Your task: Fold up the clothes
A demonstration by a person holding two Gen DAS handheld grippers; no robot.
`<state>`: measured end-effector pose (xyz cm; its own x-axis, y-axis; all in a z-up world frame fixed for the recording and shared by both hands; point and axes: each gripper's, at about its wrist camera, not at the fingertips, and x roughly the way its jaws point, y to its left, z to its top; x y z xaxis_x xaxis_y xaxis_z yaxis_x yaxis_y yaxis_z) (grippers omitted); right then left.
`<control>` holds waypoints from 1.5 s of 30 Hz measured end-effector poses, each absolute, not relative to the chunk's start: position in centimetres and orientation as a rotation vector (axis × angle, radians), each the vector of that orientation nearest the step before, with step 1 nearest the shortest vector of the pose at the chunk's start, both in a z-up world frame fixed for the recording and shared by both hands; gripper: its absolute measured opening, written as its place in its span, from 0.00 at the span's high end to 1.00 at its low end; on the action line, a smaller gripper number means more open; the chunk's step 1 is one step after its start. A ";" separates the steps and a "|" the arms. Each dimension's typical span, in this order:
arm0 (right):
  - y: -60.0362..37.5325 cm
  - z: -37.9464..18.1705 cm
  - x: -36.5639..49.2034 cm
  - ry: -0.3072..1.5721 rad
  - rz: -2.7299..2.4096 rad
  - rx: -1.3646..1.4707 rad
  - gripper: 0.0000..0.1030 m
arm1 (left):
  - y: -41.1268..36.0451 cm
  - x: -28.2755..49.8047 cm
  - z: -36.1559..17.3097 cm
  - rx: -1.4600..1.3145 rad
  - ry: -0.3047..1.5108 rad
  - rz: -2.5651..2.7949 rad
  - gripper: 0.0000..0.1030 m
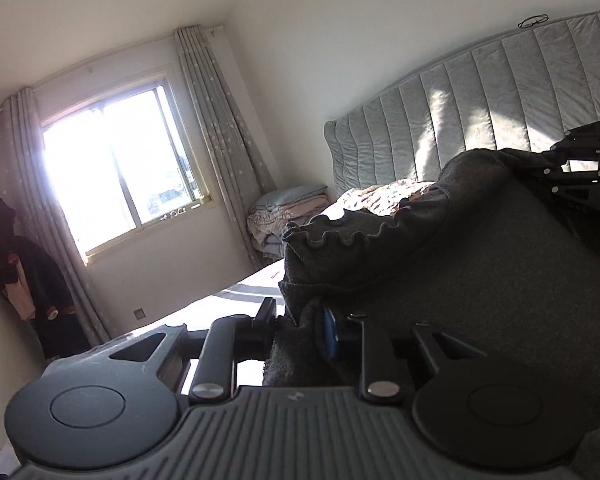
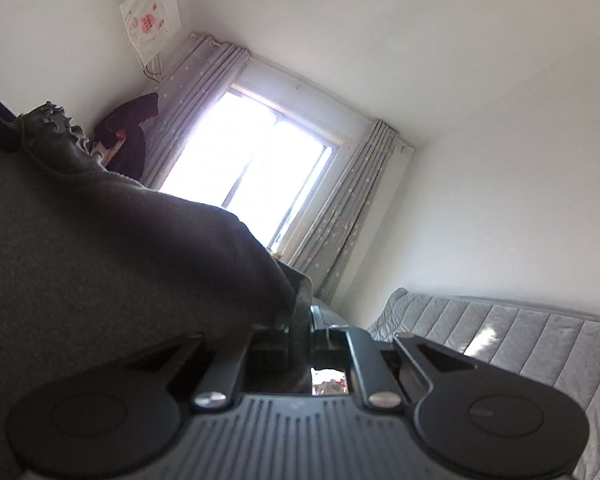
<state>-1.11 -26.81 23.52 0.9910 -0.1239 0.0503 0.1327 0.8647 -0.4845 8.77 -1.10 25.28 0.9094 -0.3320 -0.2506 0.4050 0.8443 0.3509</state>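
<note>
A dark grey knit garment (image 1: 460,272) with a ruffled edge (image 1: 340,236) hangs stretched between my two grippers above the bed. The left gripper (image 1: 298,318) has its jaws apart, and a bunched corner of the cloth lies between the black finger and the blue pad (image 1: 329,334) without a clear pinch. In the left wrist view the right gripper (image 1: 572,160) shows at the far right, at the garment's other end. The right gripper (image 2: 300,320) is shut on a corner of the garment (image 2: 100,260). That cloth fills the left half of the right wrist view.
A grey padded headboard (image 1: 480,92) stands behind a bed with a patterned quilt (image 1: 384,196). Folded bedding (image 1: 280,216) is stacked in the corner. A bright window (image 1: 116,160) with grey curtains is opposite, and dark clothes (image 1: 24,264) hang on the wall.
</note>
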 end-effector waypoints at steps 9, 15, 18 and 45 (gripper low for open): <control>-32.5 11.7 7.3 0.480 -0.186 -0.446 0.39 | 5.2 12.9 14.9 0.246 0.599 -0.117 0.56; -37.1 7.5 6.2 0.715 -0.122 -0.290 0.40 | 7.1 5.1 11.0 -0.138 0.783 -0.200 0.47; -36.0 6.8 3.7 0.748 -0.031 -0.267 0.39 | 5.0 1.9 8.5 -0.101 0.840 -0.254 0.41; -13.9 4.8 -9.8 0.636 0.893 -0.457 0.93 | 8.1 1.5 9.5 -0.241 0.691 -0.133 0.98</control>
